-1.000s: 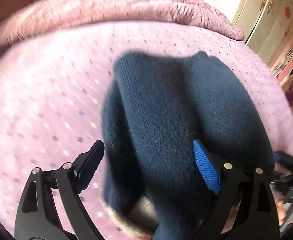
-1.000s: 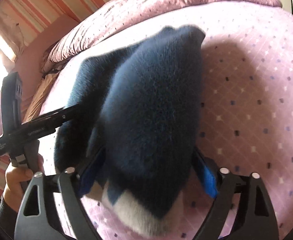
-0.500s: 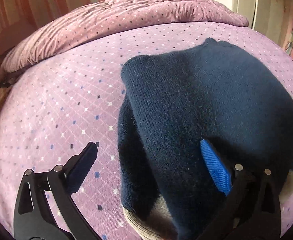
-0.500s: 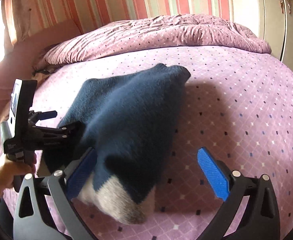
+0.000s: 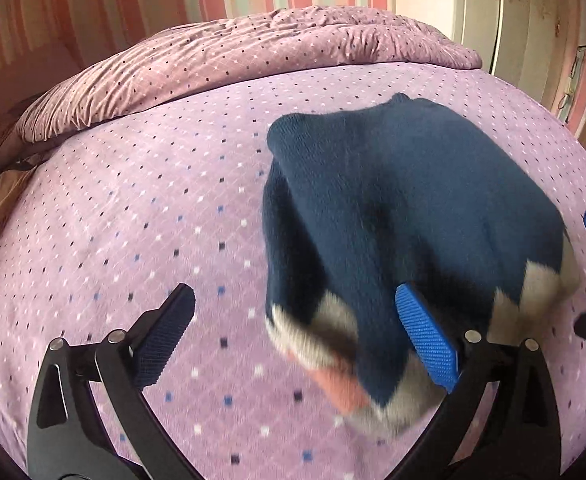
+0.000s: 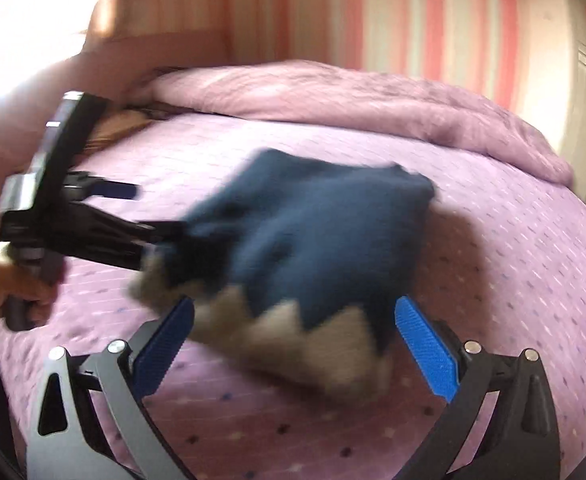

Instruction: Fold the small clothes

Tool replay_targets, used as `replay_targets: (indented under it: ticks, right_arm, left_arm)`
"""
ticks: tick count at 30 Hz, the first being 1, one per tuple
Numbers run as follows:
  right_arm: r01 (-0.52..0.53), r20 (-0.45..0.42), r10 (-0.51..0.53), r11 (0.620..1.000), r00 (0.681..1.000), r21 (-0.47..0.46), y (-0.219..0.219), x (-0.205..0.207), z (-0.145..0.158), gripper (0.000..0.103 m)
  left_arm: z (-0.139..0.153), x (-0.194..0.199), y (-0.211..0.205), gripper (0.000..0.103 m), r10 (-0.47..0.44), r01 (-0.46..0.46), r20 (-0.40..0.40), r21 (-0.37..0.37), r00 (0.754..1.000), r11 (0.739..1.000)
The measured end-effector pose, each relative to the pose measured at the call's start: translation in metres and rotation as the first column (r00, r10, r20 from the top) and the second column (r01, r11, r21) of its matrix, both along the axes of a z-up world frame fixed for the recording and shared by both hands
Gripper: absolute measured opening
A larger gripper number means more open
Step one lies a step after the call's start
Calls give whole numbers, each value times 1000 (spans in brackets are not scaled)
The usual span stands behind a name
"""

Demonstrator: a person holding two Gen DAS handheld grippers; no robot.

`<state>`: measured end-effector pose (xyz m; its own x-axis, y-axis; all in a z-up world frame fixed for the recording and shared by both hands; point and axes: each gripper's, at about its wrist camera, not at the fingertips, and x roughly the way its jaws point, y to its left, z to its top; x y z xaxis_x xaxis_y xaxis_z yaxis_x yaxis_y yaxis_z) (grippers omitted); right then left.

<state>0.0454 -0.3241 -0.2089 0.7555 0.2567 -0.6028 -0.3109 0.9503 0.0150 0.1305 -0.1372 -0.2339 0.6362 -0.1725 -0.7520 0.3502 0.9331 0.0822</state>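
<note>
A small dark blue knit sweater with a grey and pink zigzag hem lies folded on the purple bedspread. It also shows in the right wrist view, blurred. My left gripper is open, with its right finger beside the sweater's hem. My right gripper is open, just in front of the hem and not holding it. The left gripper appears in the right wrist view at the sweater's left edge.
A bunched purple duvet lies along the far side of the bed. A striped wall stands behind it. A white wardrobe is at the far right. The bed edge curves away on the left.
Both grippers have let go of the sweater and drawn back. The sweater has dropped onto the bed, hem toward me.
</note>
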Motion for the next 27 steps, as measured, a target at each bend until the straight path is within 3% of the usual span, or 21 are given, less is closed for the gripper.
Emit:
replay_targets:
  ticks: [5, 9, 11, 16, 19, 24, 27]
  right_arm:
    - [-127, -55, 126, 992, 990, -4, 13, 7, -3, 101]
    - [-102, -172, 114, 992, 978, 78, -1, 27, -20, 101]
    - [-78, -198, 106, 987, 974, 142, -14, 32, -26, 101]
    - [-53, -221, 111, 965, 969, 255, -31, 33, -44, 101]
    - [-50, -219, 115, 958, 969, 282, -34, 35, -51, 101]
    - [-34, -242, 91, 973, 966, 230, -23, 32, -38, 101]
    - [2, -164, 31, 980, 986, 199, -20, 23, -11, 101]
  left_arm:
    - [-15, 8, 8, 100, -12, 12, -36, -1, 999, 1000]
    - [-25, 15, 11, 100, -44, 44, -39, 0, 998, 999]
    - [-30, 19, 17, 100, -60, 58, -58, -38, 996, 998]
    - [-46, 37, 40, 100, -88, 48, -174, -224, 981, 973]
    - [-50, 42, 44, 100, -104, 47, -204, -269, 973, 962]
    - [-40, 40, 42, 100, -63, 2, -225, -260, 972, 965]
    - [-19, 22, 32, 100, 3, -21, -112, -162, 994, 987]
